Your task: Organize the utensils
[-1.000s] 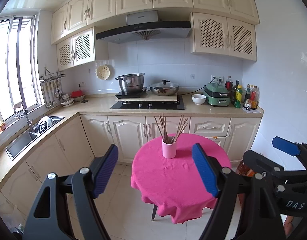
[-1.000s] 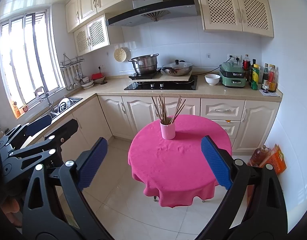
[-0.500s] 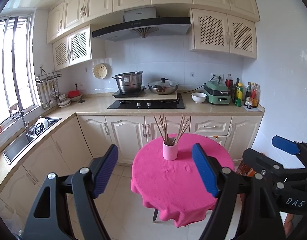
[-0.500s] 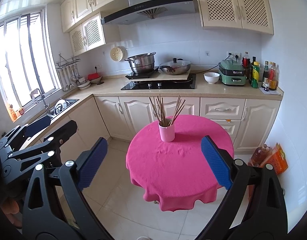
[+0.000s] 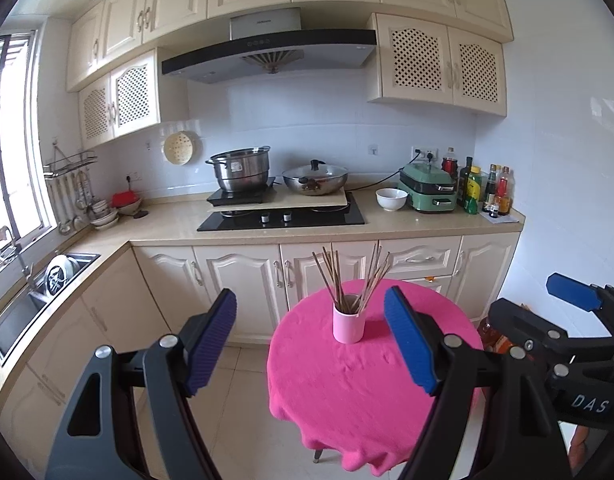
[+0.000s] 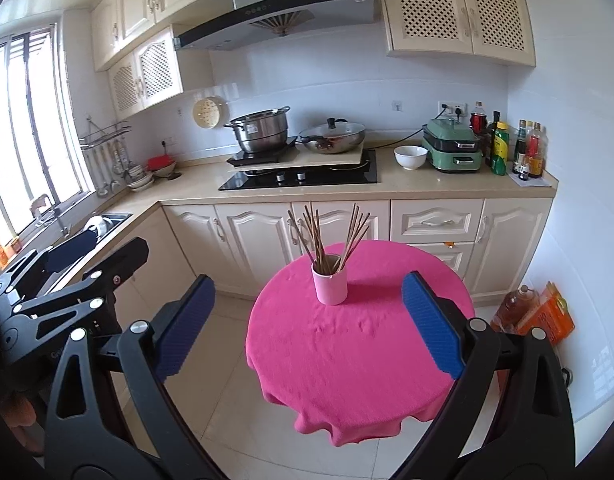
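Chopsticks [image 6: 331, 240] are standing in the pink cup [image 6: 330, 283], fanned into two bunches, one leaning left and one leaning right, long axes near vertical, tips up. The cup is sitting on the pink table [image 6: 355, 352], toward its far edge, nearer the cabinets than me.

I'm holding both claws back from the table's near edge, well apart from the cup and above table level. Right claw [image 6: 309, 326] is spread wide and empty; the cup is showing just left of centre between its pads, straight ahead. Left claw [image 5: 311, 344] is also released and empty; there the cup is sitting right of centre, close to the right pad [image 5: 409, 342] in view. The right claw is also showing at the right edge of the left view.

I'm judging the right claw better lined up. The sticks' upright axis is calling for a level, forward approach, closing across the shafts above the cup rim.
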Motion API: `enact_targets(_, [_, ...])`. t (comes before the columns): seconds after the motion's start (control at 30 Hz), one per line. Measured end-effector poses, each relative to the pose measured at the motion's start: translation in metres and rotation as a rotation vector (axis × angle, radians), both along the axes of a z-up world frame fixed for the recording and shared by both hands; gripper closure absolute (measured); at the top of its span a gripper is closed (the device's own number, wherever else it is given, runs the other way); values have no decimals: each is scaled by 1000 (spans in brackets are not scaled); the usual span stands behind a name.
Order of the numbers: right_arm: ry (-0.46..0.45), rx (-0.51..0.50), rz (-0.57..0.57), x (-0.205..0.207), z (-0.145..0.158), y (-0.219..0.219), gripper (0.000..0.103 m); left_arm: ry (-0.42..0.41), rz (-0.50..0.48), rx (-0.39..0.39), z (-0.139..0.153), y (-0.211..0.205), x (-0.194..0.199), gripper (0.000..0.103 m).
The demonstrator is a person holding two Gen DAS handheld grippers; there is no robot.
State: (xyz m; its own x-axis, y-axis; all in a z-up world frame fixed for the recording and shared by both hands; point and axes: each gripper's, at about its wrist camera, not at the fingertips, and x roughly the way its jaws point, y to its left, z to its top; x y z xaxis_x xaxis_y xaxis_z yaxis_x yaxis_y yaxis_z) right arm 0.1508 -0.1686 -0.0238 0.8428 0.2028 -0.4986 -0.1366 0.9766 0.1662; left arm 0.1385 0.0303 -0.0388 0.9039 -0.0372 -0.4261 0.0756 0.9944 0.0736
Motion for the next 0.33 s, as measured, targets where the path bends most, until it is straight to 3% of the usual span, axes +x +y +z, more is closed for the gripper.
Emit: enact_targets(0.33, [45,-18,-36,47,-20,13,10,56,-14,-5,-21,14,58,28])
